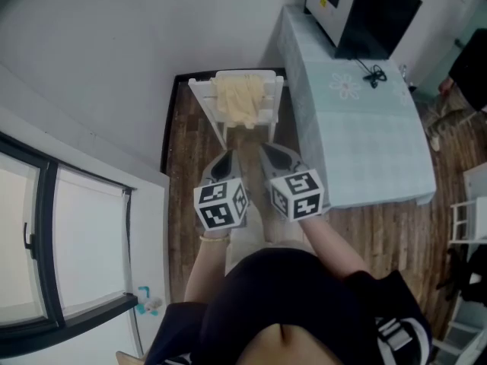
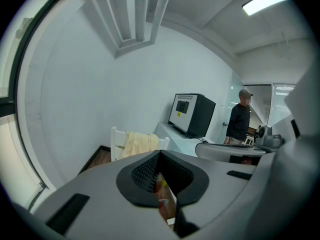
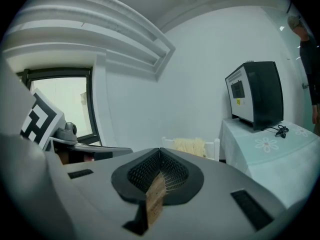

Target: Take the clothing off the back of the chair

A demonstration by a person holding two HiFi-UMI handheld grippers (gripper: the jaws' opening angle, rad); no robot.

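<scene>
A pale yellow piece of clothing [image 1: 238, 99] hangs over the back of a white chair [image 1: 268, 102] that stands against the far wall. The same clothing [image 2: 138, 144] shows ahead in the left gripper view, and the cloth [image 3: 190, 146] is small and distant in the right gripper view. My left gripper [image 1: 225, 160] and right gripper [image 1: 272, 155] are side by side, short of the chair and pointing at it. Both are shut with nothing between the jaws, and neither touches the clothing.
A table with a pale cloth [image 1: 364, 128] stands right of the chair, with a black and white appliance [image 1: 358, 10] at its far end. A window frame [image 1: 53, 242] is at the left. A person [image 2: 240, 121] stands in the background beyond the table.
</scene>
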